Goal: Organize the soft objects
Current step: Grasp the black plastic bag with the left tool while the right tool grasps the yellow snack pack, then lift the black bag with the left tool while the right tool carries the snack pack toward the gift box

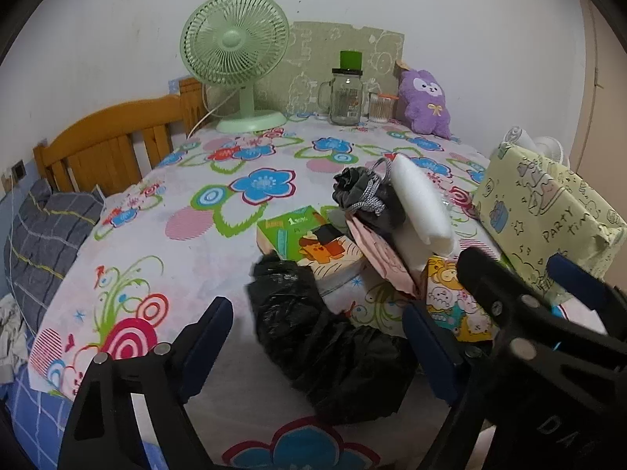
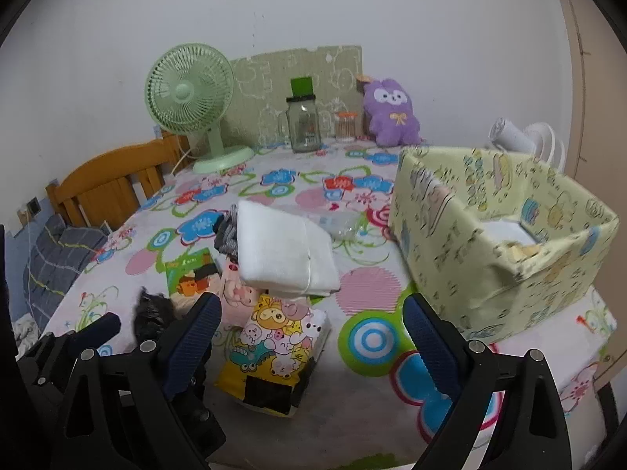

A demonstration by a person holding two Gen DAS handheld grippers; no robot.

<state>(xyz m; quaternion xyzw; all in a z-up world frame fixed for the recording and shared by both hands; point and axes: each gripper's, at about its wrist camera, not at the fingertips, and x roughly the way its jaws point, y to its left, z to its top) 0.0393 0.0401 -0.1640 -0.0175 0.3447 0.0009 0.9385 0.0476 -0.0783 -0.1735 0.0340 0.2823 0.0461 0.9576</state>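
Observation:
On the floral bed cover lies a pile: a crumpled black plastic bag (image 1: 329, 337), a white folded cloth (image 2: 282, 250), a grey drawstring pouch (image 1: 364, 196), a pink cloth (image 1: 380, 258) and a yellow cartoon tissue pack (image 2: 278, 344). My left gripper (image 1: 317, 340) is open, jaws either side of the black bag. My right gripper (image 2: 313, 333) is open, jaws either side of the tissue pack, and shows in the left wrist view (image 1: 509, 297). A pale green fabric box (image 2: 505, 231) stands to the right.
A green book (image 1: 309, 235) lies under the pile. At the back stand a green fan (image 1: 235, 58), a glass jar (image 1: 345, 94), a small cup (image 1: 380, 107) and a purple plush (image 1: 425, 102). A wooden headboard (image 1: 106, 145) is on the left.

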